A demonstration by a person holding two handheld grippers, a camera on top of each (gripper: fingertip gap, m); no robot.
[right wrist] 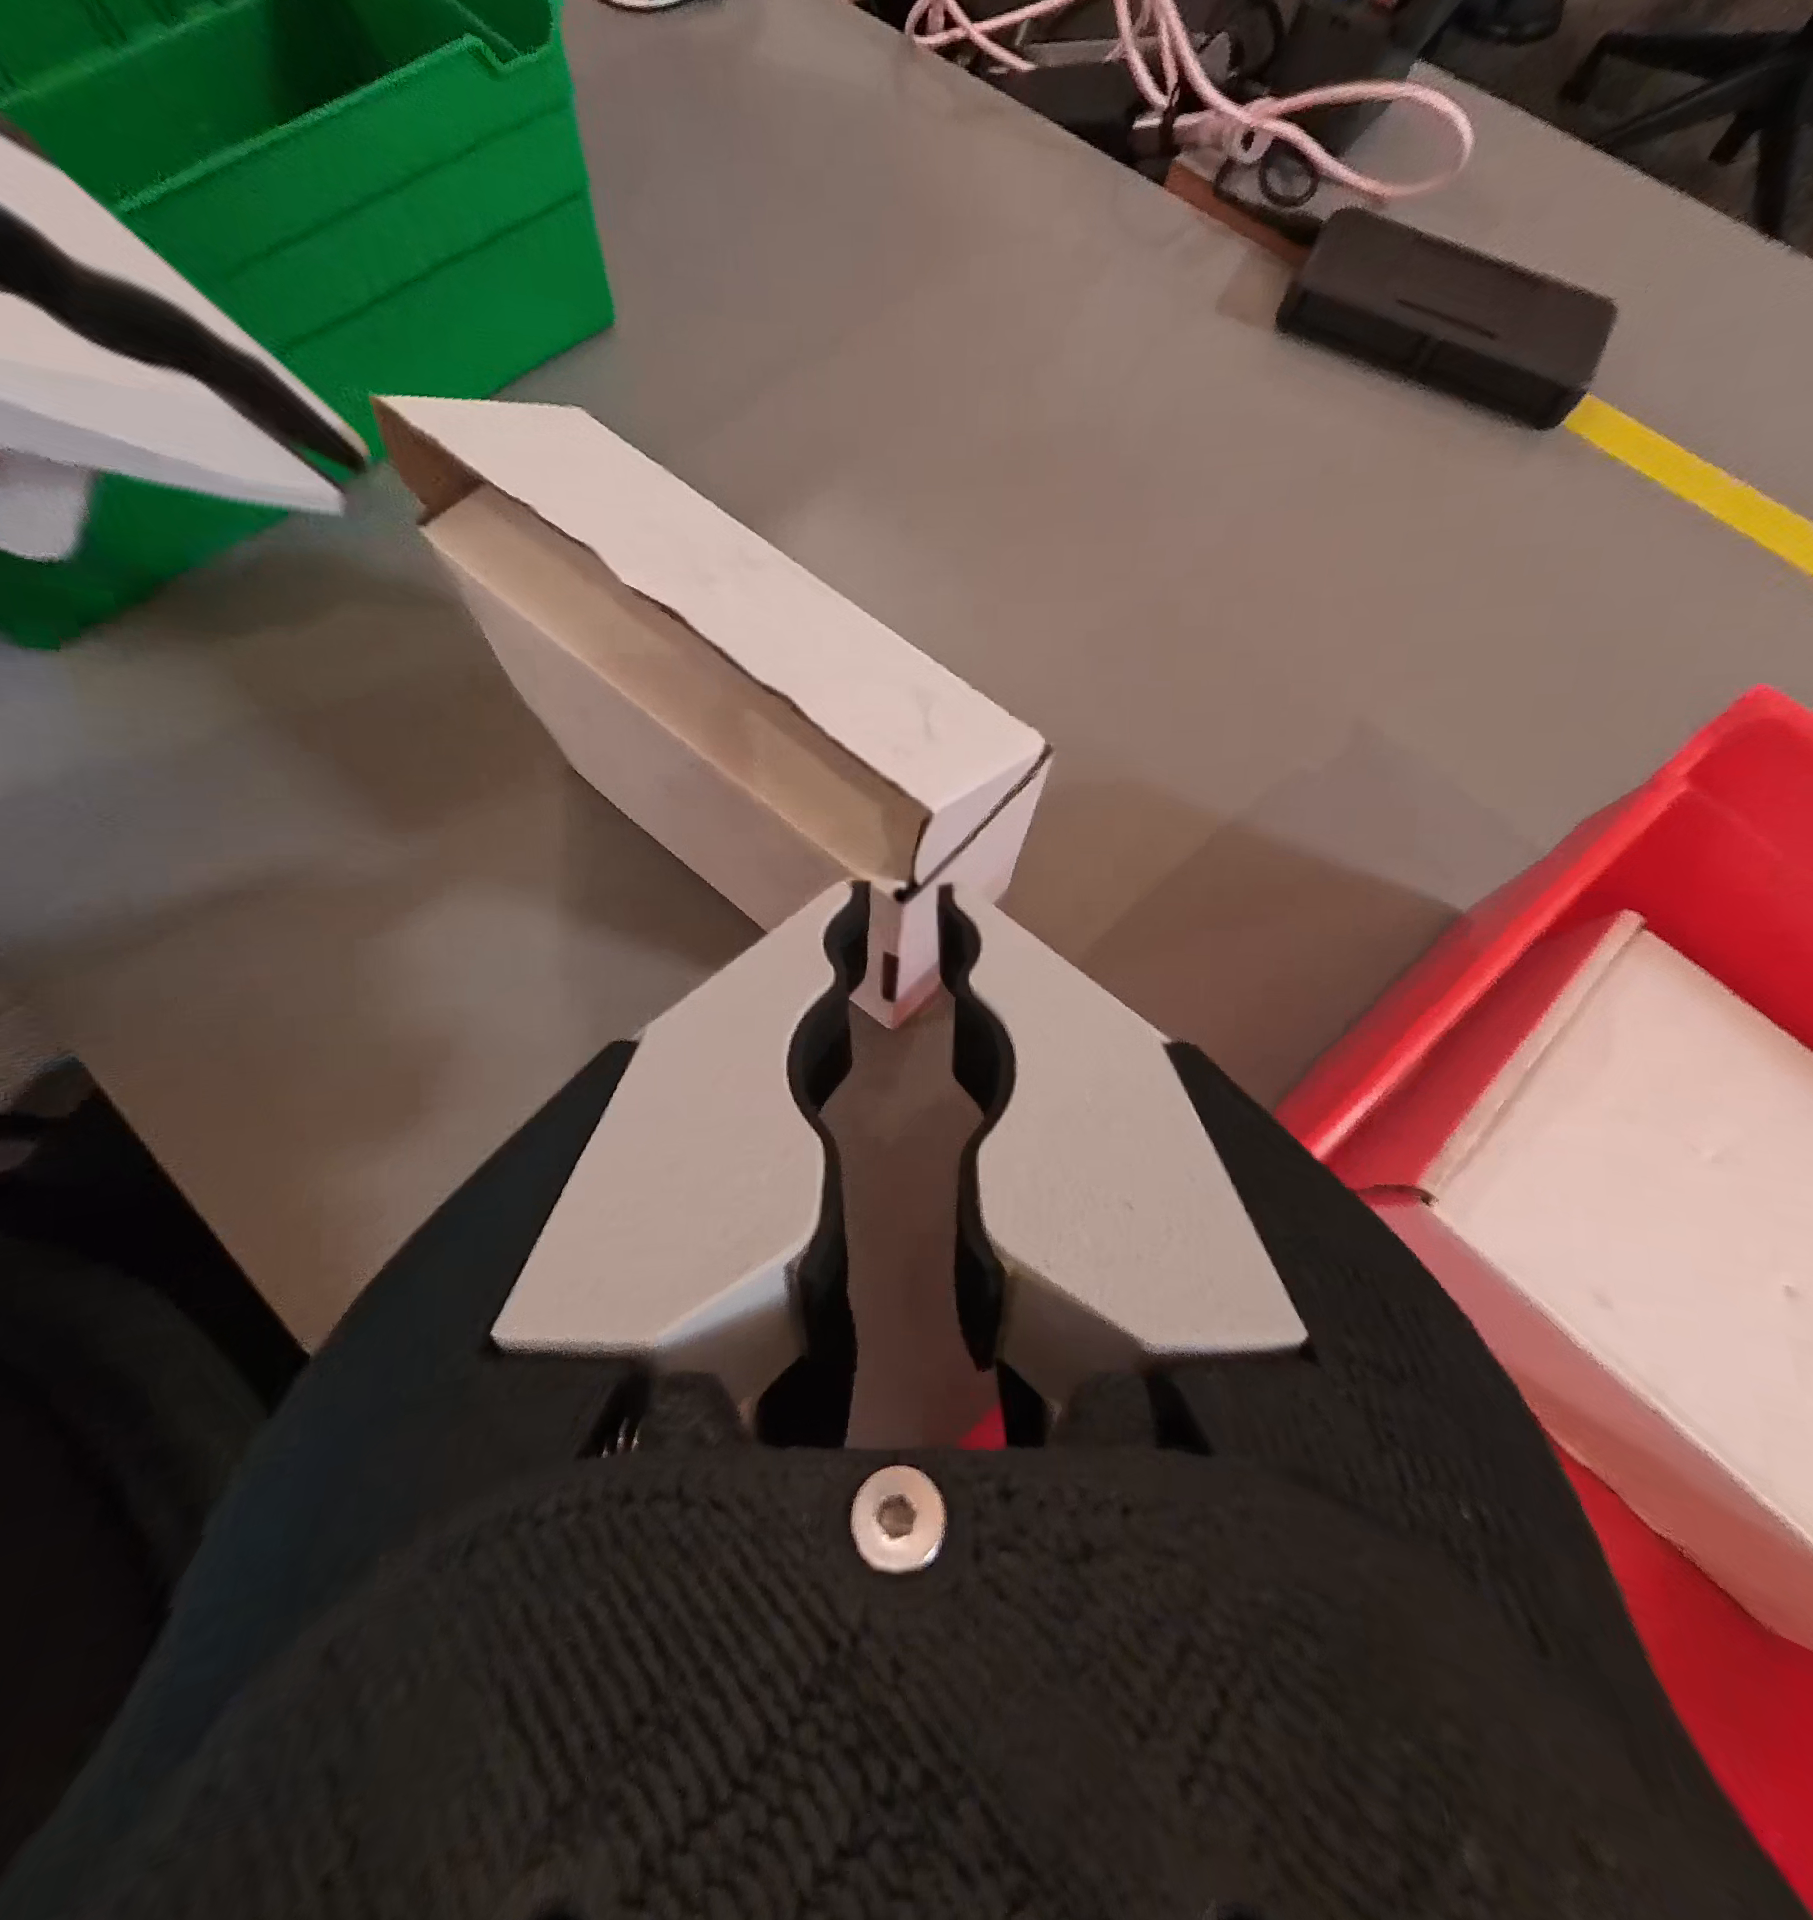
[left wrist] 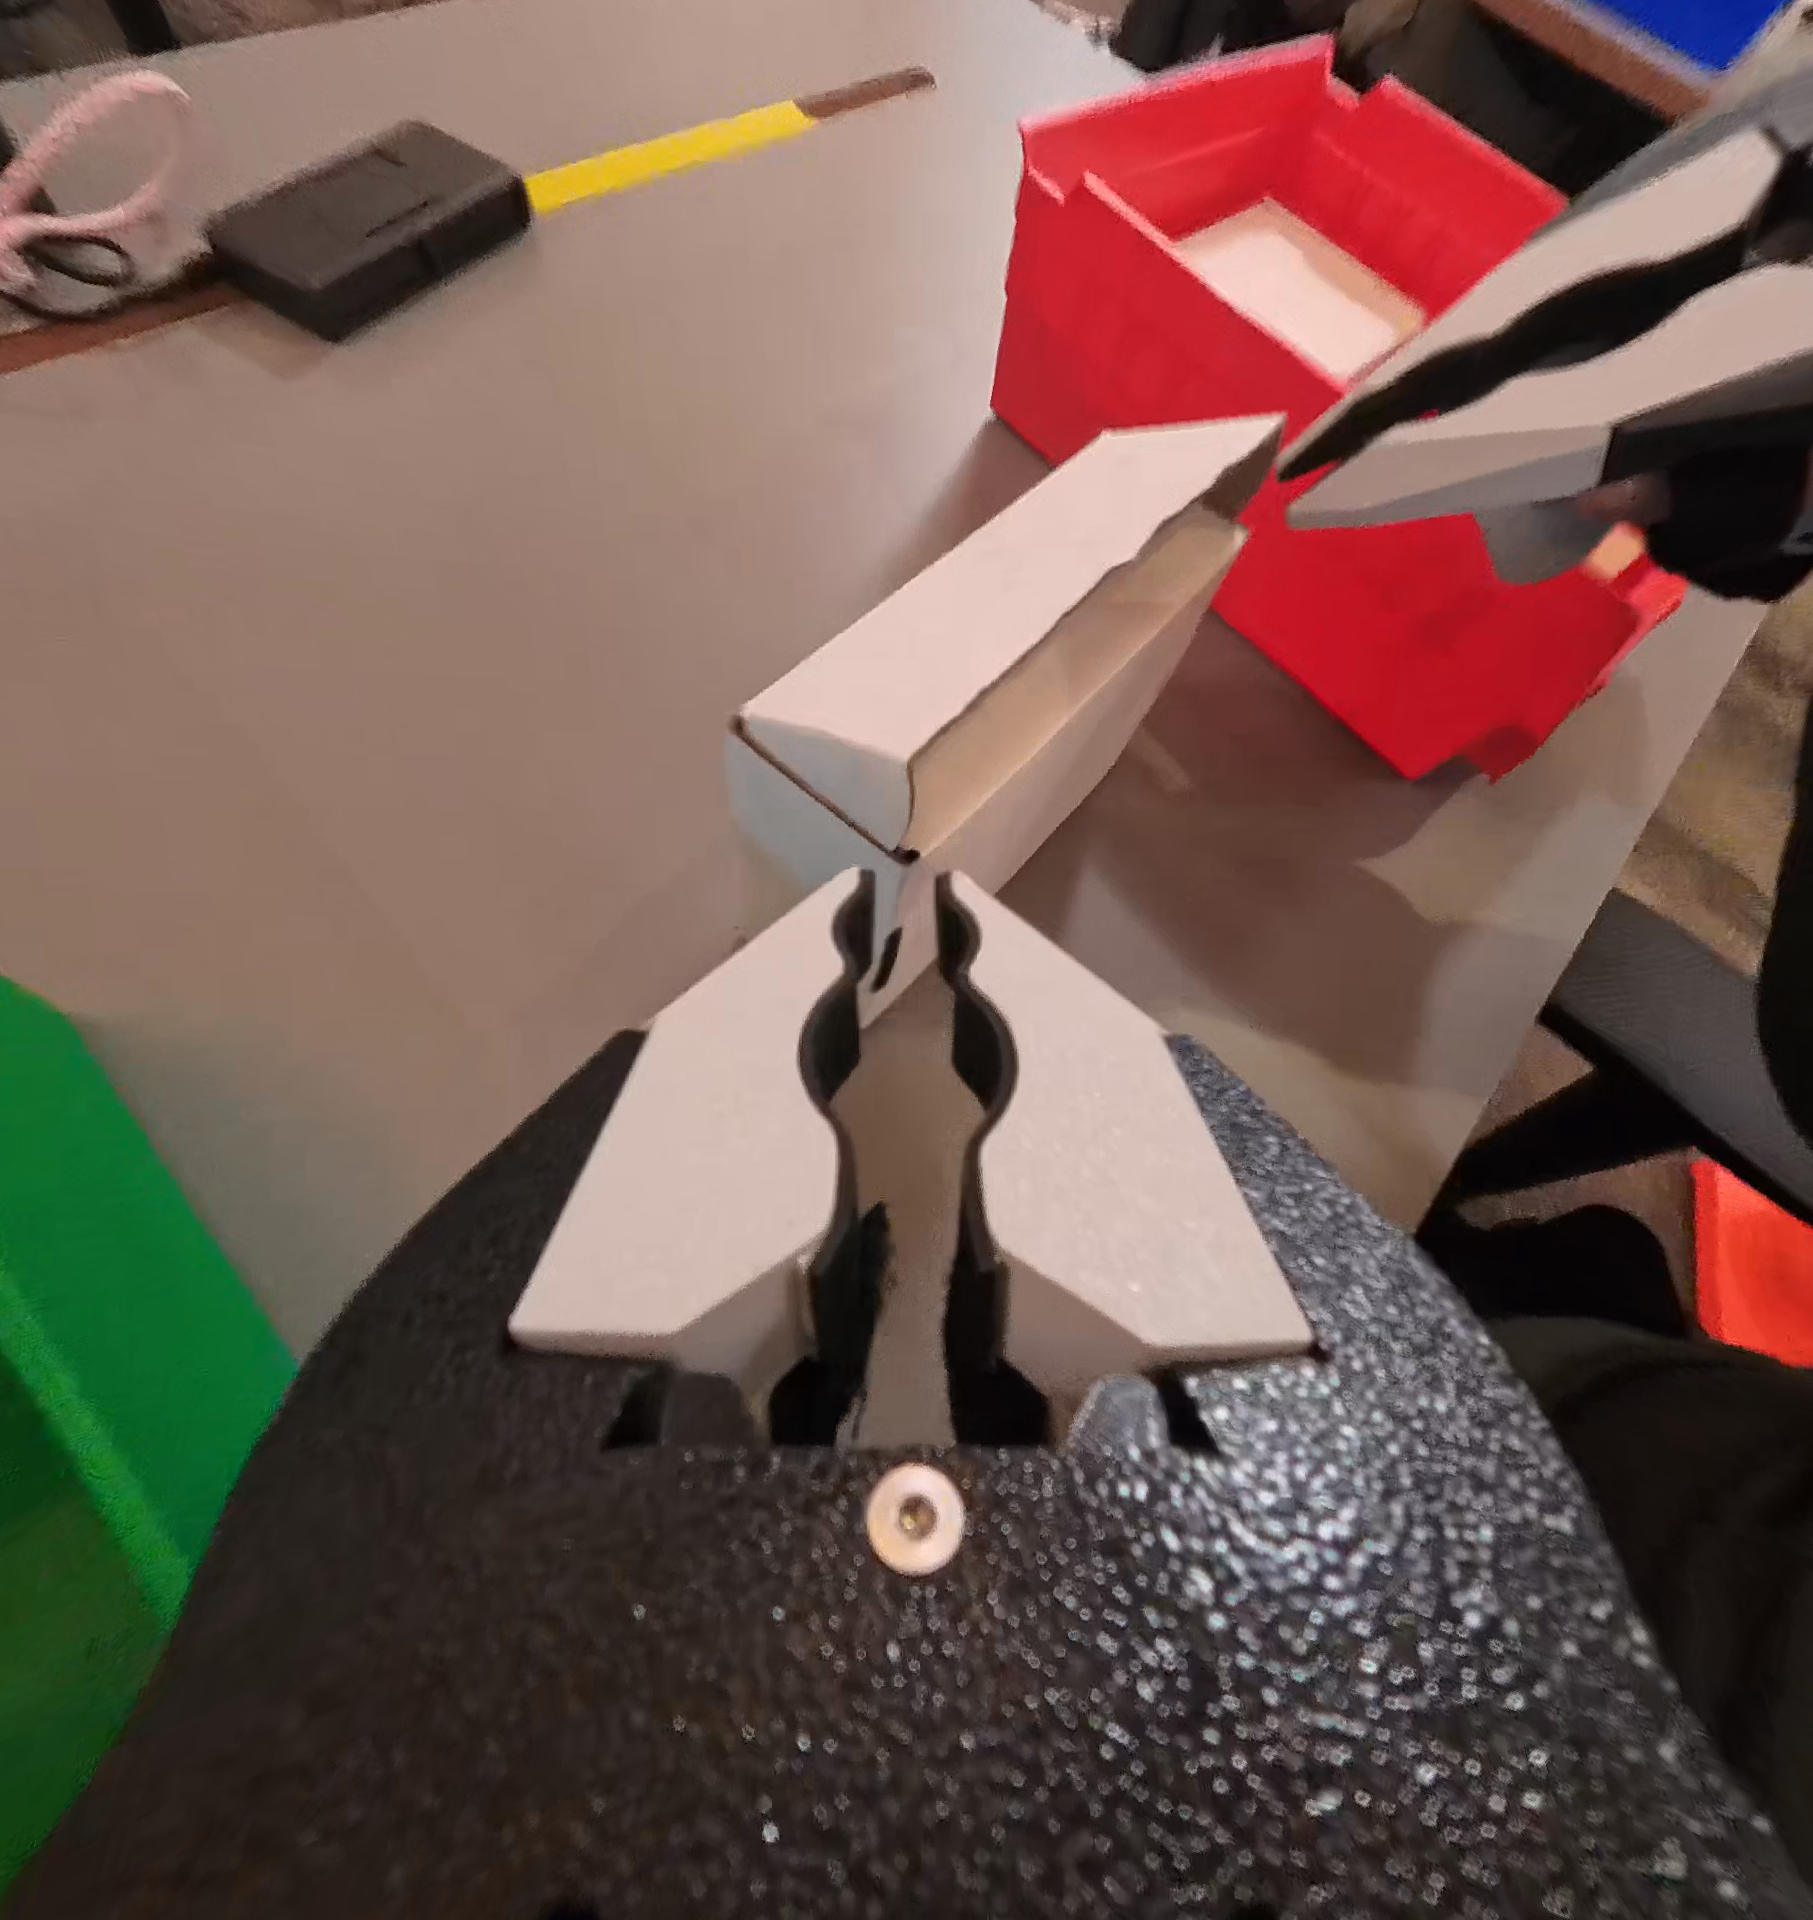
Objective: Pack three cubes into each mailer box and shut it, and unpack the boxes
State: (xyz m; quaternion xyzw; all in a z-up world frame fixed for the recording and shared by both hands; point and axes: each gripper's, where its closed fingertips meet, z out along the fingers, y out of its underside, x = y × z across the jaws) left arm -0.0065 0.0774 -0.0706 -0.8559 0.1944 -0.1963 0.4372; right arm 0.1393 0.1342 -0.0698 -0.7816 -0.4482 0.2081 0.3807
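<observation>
A white mailer box (left wrist: 985,644) stands on the grey table (left wrist: 414,540), its lid slightly ajar, spanning the space between the two tongs. The left tongs (left wrist: 904,894) straddle one near corner of the box, the right tongs (right wrist: 904,904) the opposite corner; whether the pads press the cardboard cannot be told. A red bin (right wrist: 1660,852) holding another white box (right wrist: 1660,1226) lies beside the right tongs; a green bin (right wrist: 362,208) lies beyond the left tongs.
</observation>
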